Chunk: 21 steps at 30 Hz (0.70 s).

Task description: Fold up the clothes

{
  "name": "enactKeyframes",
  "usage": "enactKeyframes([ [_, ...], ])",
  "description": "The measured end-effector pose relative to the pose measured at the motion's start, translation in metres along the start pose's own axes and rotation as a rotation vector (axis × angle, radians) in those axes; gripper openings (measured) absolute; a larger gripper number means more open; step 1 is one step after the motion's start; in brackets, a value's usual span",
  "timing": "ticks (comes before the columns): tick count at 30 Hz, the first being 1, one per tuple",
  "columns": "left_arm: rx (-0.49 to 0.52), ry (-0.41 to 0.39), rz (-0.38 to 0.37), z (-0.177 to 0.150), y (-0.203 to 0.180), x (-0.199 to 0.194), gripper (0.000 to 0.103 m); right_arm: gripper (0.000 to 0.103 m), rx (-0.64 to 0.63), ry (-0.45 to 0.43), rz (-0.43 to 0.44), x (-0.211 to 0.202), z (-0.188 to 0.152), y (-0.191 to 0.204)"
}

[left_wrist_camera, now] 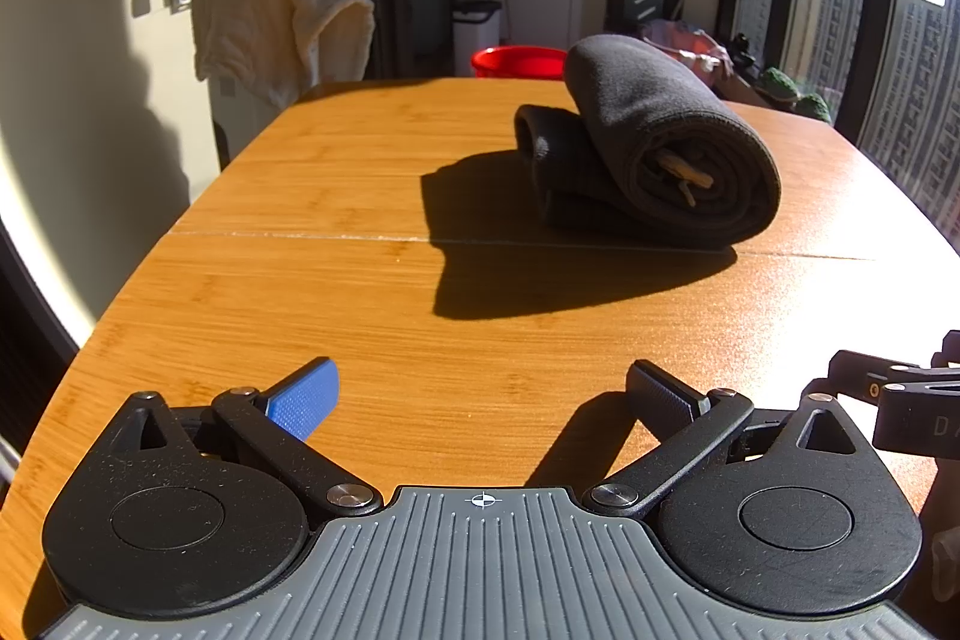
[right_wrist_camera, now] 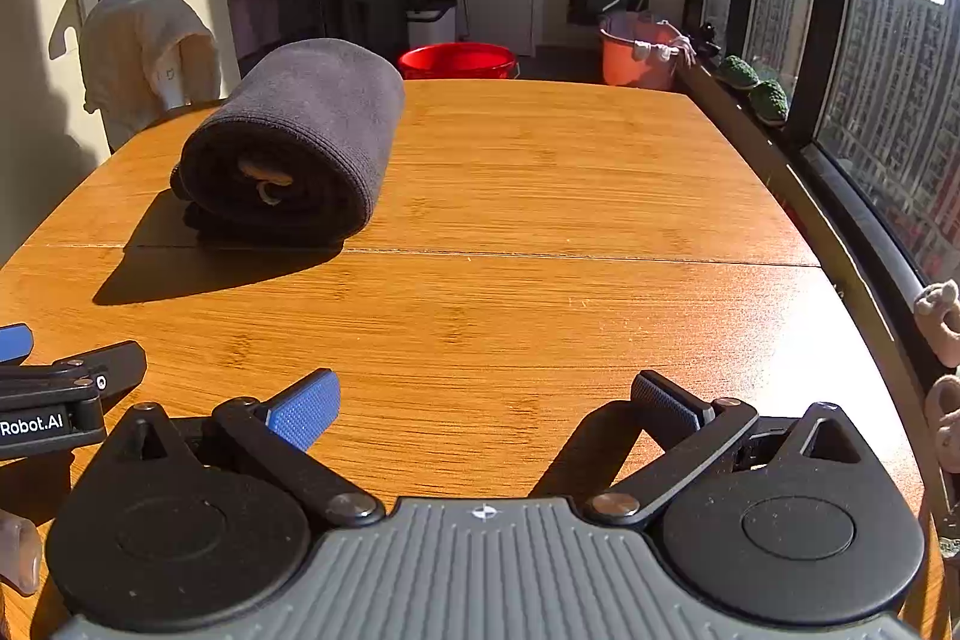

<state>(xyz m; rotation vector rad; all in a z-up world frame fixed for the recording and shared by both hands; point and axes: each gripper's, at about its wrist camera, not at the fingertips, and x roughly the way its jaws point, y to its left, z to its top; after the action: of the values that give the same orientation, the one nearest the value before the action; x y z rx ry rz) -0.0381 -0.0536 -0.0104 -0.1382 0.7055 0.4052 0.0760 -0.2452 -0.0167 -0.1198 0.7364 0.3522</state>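
A dark grey garment (left_wrist_camera: 654, 142) lies rolled and folded on the wooden table (left_wrist_camera: 360, 280), its rolled end facing me with a pale cord showing inside. In the right wrist view the same garment (right_wrist_camera: 300, 142) sits at the left of the table (right_wrist_camera: 570, 220). My left gripper (left_wrist_camera: 483, 391) is open above the near table edge, well short of the garment, nothing between its blue and black pads. My right gripper (right_wrist_camera: 486, 397) is likewise open and empty, to the right of the garment. Part of each gripper shows at the edge of the other's view.
A cream towel (left_wrist_camera: 270, 16) hangs over a chair at the far left. A red basin (left_wrist_camera: 519, 61) and an orange bucket (right_wrist_camera: 639, 52) stand beyond the table. Windows run along the right side, with green slippers (right_wrist_camera: 756, 85) on the sill.
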Motion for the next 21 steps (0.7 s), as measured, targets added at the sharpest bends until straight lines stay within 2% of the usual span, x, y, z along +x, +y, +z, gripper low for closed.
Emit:
enactKeyframes([
  [21, -0.001, 0.0, 0.0, 0.0, 0.0005, -0.0003, 0.103, 0.103, 0.002, 0.0, 0.0, 0.0009, 0.0002, 0.0017],
])
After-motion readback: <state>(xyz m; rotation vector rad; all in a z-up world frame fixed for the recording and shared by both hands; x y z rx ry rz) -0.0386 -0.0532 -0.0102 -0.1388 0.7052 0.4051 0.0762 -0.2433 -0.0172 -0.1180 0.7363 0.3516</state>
